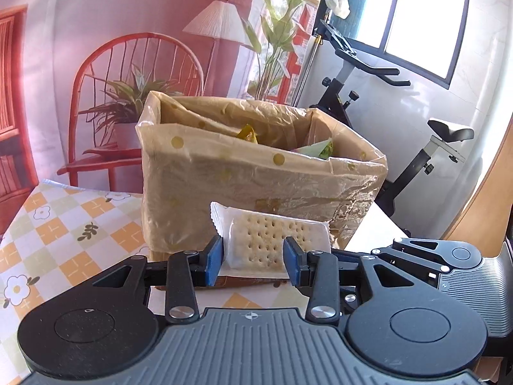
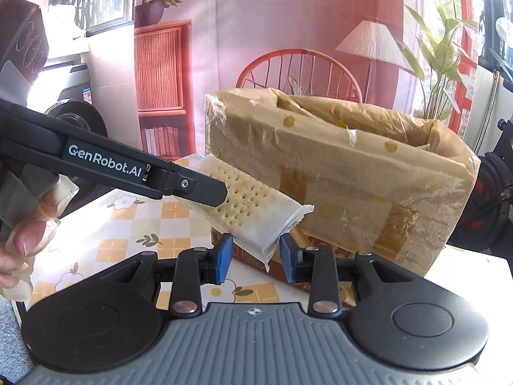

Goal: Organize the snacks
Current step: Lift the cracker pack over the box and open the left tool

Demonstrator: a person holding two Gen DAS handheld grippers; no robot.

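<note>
Above a desk (image 1: 64,221) spread with a checked, flower-printed cloth, two hand-held grippers carry a single clear-wrapped cracker pack (image 1: 272,240) in front of a tall cardboard box (image 1: 243,189). The left gripper (image 1: 253,260) has its blue pads (image 1: 214,261) narrowed onto the near end of the pack, one at each side, with the wrapper's crimped edge showing at the pack's upper left. In the right wrist view, the right gripper (image 2: 255,261) pinches the wrapper at the pack's lower end (image 2: 256,237) between its blue pads, while the left gripper's black finger (image 2: 198,187), printed with a white brand name, clamps the pack from the upper left. The pack hangs tilted between the two, clear of the desk and just short of the box's front wall.

The box is lined with a translucent tan plastic bag (image 1: 224,163) dotted in yellow, its rim folded over the box's top edge and down the outside; brown tape patches show through the plastic. Inside, a yellow-green wrapper (image 1: 247,133) and a pale green packet (image 1: 320,149) lie low against the liner; what else the box holds is hidden.

A person's fingers (image 2: 22,237) in a thin clear glove grip the left tool's handle at the edge of the right wrist view. Behind the desk hangs a printed backdrop (image 1: 154,25) of a red chair and floor lamp, with an exercise bike (image 1: 416,147) beside it.
</note>
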